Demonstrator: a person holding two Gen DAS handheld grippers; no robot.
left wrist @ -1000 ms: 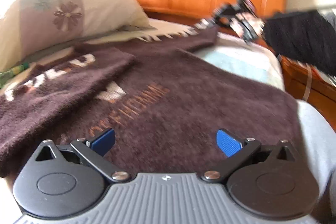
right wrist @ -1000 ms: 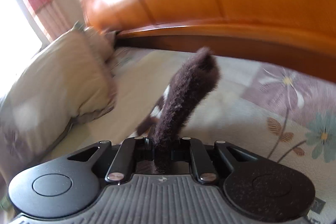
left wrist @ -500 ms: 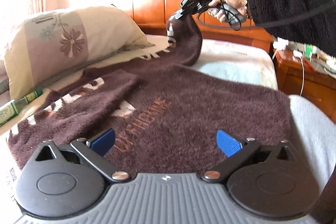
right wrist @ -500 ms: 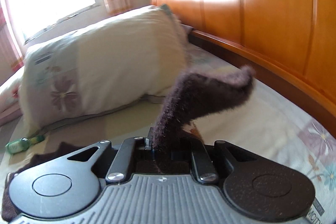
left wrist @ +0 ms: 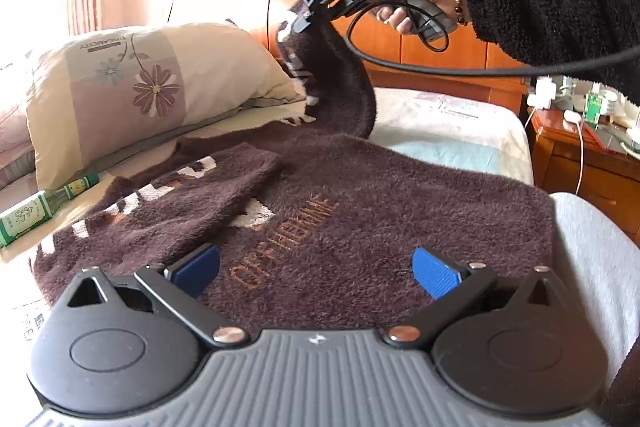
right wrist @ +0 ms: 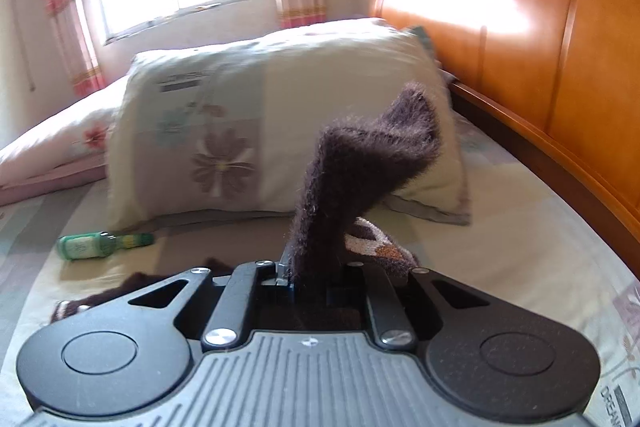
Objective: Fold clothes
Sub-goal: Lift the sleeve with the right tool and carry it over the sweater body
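A brown sweater (left wrist: 360, 227) is spread on the bed (left wrist: 452, 123); its sleeve (left wrist: 340, 75) is lifted, clenched in the right claw (left wrist: 300, 23). The left claw (left wrist: 316, 267) is released above it. A pillow (left wrist: 140, 83) and green bottle (left wrist: 36, 211) are found at 10 o'clock.

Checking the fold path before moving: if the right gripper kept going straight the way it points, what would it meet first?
Probably the flowered pillow. The right gripper, shut on the brown sweater's sleeve, points at it across bare bedsheet. The green bottle lies off to the left. Depth is unclear.
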